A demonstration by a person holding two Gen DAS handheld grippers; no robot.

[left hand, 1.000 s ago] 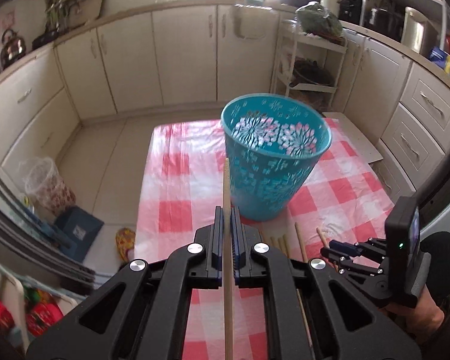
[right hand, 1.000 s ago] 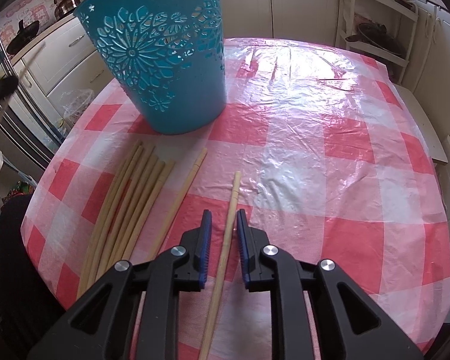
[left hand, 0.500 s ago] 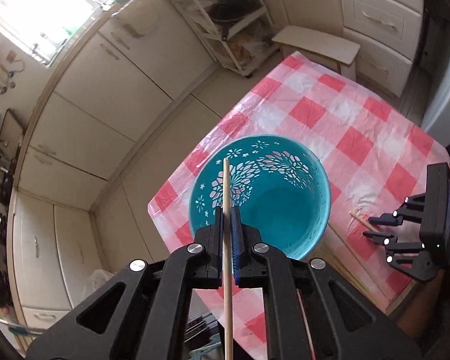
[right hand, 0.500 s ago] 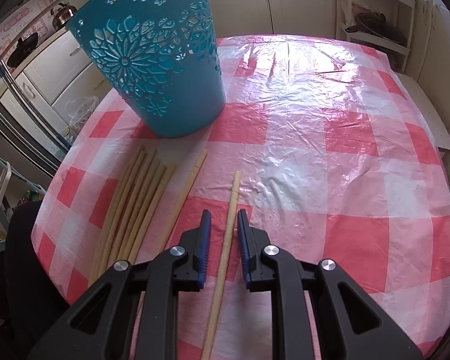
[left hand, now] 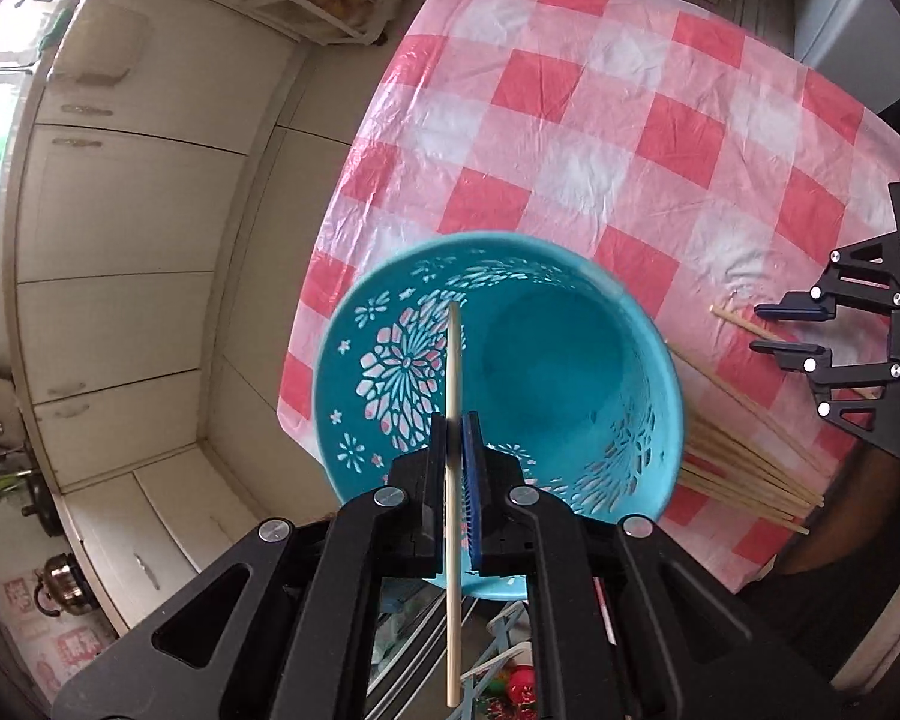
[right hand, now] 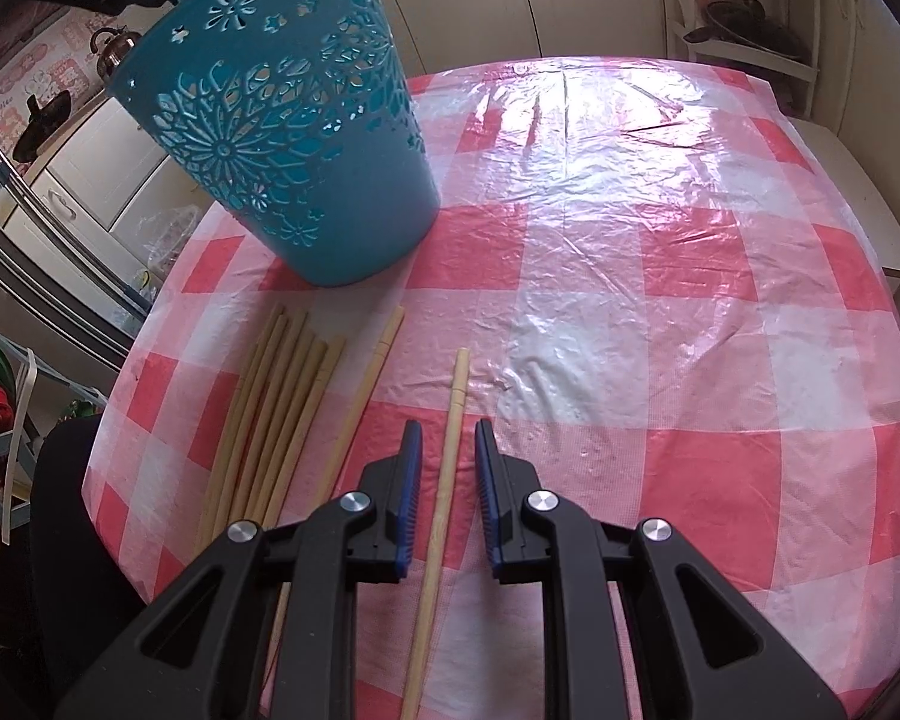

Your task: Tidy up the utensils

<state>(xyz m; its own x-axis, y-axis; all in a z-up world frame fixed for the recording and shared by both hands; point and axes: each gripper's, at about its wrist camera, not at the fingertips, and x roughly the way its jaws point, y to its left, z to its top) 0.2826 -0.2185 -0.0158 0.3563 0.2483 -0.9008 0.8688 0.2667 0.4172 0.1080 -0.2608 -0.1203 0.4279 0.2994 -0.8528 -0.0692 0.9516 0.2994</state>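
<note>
The left gripper [left hand: 456,420] was clamped on a single chopstick [left hand: 453,480], a thin, pale, straight wooden rod, and held it over the open mouth of the turquoise basket [left hand: 570,360], tip pointing down into it. The basket was a round, tapered plastic tub with a smooth solid floor and walls pierced in a lace-like flower pattern. It stood upright on a glossy, crinkled plastic tablecloth [right hand: 630,276] checked in red and white.

Beside the basket's base, a bundle of chopsticks [right hand: 270,420] lay side by side on the cloth, all the same pale wood, with one more chopstick [right hand: 360,408] lying slightly apart from them. Farther from the basket, the right gripper [right hand: 444,450] hung low with its blue-padded jaws parted, straddling a lone chopstick [right hand: 447,468] that lay flat between them, untouched by either pad.
</note>
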